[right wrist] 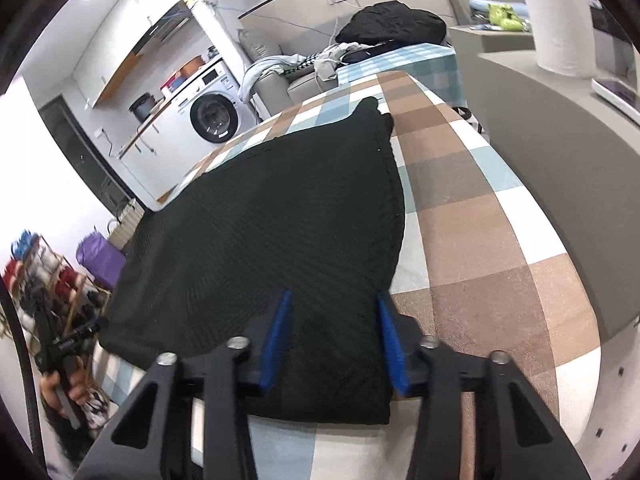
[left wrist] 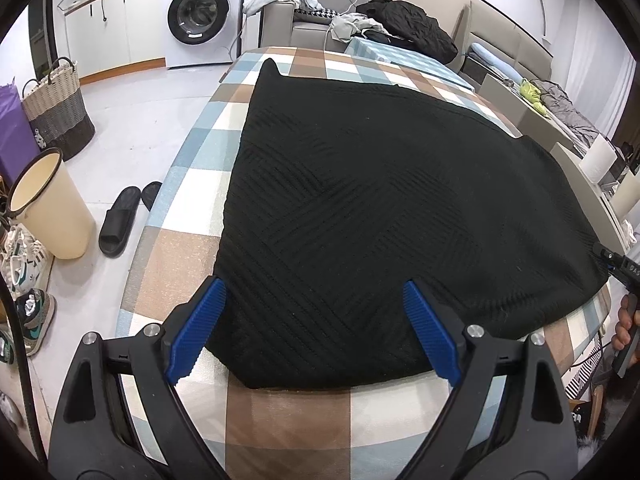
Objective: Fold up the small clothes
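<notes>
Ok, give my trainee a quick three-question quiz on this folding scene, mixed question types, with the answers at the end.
1. True or false: the left tool is shut on the black knit garment.
2. Multiple choice: the garment lies on a) a bare wooden table, b) a checked cloth, c) the floor.
3. Short answer: which appliance stands in the background beyond the table?

Key
1. False; its blue pads stand apart over the near edge, gripping nothing.
2. b
3. A washing machine.

Washing machine (left wrist: pixel 206 14), sofa (left wrist: pixel 308 26), pale floor (left wrist: pixel 132 120)
</notes>
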{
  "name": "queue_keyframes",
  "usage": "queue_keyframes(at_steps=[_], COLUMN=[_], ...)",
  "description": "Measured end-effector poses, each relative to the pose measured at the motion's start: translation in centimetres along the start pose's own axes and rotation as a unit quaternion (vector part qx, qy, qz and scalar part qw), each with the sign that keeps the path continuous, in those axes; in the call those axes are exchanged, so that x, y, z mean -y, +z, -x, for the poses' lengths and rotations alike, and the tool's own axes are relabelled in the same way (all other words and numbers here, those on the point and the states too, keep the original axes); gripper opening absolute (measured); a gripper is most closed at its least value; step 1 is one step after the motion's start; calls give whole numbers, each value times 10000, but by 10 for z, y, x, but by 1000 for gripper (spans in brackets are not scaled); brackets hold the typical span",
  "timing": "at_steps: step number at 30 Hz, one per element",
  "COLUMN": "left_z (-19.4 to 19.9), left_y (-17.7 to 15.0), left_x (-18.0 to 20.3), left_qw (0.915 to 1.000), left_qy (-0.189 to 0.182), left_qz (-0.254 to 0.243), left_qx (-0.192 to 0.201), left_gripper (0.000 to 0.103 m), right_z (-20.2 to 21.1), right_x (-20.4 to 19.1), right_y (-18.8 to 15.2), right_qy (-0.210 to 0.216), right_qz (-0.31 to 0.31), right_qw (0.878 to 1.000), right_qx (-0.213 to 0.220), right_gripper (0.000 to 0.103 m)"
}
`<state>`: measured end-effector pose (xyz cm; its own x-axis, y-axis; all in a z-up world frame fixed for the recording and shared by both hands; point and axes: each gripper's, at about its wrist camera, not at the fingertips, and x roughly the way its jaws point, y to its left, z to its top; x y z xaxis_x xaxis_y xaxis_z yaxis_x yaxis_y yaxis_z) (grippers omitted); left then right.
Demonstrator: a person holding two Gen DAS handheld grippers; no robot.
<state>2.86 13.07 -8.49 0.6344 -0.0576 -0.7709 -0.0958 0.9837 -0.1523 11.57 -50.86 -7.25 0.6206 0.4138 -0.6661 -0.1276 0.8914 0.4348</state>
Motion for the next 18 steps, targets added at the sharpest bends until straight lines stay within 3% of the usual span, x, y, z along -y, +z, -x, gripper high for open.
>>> queue_keyframes(at_steps=[1,6,14,18], left_z=[0,-4,-4,-1], left_y=[0,-2,-3,-2], left_x=[0,2,4,5], left_qw=[10000,10000,10000,10000], left_qy=[-12,4,-3,-20], left_qz=[0,-46,-64,-62], left_qx=[0,-35,-20,53], left_gripper=[89,89,89,89], right_z=[0,2,6,13], right_x=[-1,2,4,1], right_y=[0,-1,-1,2], right_qy=[-47,-276,-847,-821], right_qz=[60,110,149,71], right_qw=[10000,9995,9961,9960], right_qx=[33,146,190,331], right_gripper=[25,8,9,13])
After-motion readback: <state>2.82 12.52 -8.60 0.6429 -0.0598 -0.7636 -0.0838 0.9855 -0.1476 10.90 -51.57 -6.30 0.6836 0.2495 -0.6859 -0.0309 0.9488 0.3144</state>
